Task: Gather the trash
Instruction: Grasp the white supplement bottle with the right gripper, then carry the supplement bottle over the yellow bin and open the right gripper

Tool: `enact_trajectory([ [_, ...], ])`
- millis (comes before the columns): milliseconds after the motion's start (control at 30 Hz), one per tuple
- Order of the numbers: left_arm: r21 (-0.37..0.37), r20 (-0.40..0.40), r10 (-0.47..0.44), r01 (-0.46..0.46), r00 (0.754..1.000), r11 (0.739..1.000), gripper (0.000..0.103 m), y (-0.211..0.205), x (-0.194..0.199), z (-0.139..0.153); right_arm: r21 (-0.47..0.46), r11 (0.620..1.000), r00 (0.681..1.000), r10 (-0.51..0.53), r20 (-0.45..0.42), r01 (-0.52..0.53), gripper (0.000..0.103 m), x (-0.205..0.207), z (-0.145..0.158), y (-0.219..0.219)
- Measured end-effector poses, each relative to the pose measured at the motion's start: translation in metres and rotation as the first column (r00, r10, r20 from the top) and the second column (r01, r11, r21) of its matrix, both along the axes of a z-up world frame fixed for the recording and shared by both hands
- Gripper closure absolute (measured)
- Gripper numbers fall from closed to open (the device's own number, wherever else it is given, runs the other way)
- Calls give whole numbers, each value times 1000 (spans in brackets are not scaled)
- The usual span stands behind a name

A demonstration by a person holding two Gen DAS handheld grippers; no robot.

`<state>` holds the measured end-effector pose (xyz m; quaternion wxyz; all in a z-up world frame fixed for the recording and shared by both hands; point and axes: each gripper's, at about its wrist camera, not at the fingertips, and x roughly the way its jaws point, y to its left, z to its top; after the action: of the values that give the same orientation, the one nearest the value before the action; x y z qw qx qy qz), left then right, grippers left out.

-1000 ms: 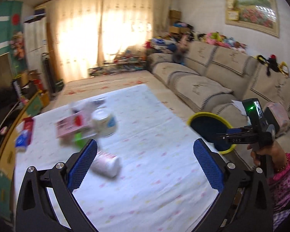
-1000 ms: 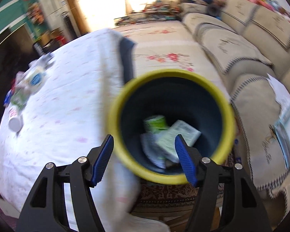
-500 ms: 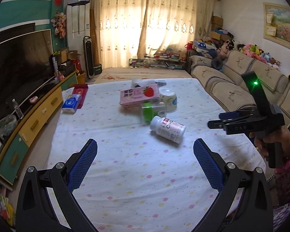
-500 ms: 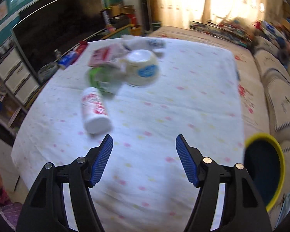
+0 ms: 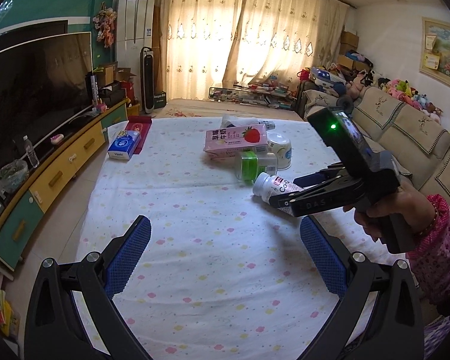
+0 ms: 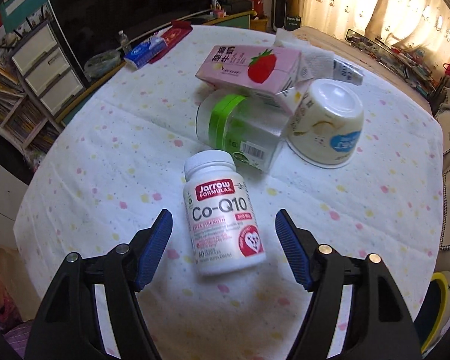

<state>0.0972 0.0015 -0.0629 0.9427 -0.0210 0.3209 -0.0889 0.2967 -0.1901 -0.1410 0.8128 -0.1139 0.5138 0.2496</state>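
Right gripper (image 6: 223, 244) jaws apart, just been opening, straddling lying white supplement bottle (image 6: 222, 216); pads not touching.

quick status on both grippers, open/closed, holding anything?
Left gripper: open, empty, above the tablecloth.
Right gripper: open, jaws just widened; the supplement bottle lies between them, not gripped.

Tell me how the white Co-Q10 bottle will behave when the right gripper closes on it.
The Co-Q10 bottle lies on its side on the tablecloth, so its round body may roll if nudged. Its glossy label looks slippery, though the ribbed pads should bite. It looks like rigid plastic, unlikely to crush; the right gripper, open, straddles it.
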Motion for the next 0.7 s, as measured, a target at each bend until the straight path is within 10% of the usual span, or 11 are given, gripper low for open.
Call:
enact_trajectory([
  [700,-6,-14,0,0,1000,1000,5,-4,6,-8,-20,1000,1000,2,-5,-3,58,-8,-10,6],
])
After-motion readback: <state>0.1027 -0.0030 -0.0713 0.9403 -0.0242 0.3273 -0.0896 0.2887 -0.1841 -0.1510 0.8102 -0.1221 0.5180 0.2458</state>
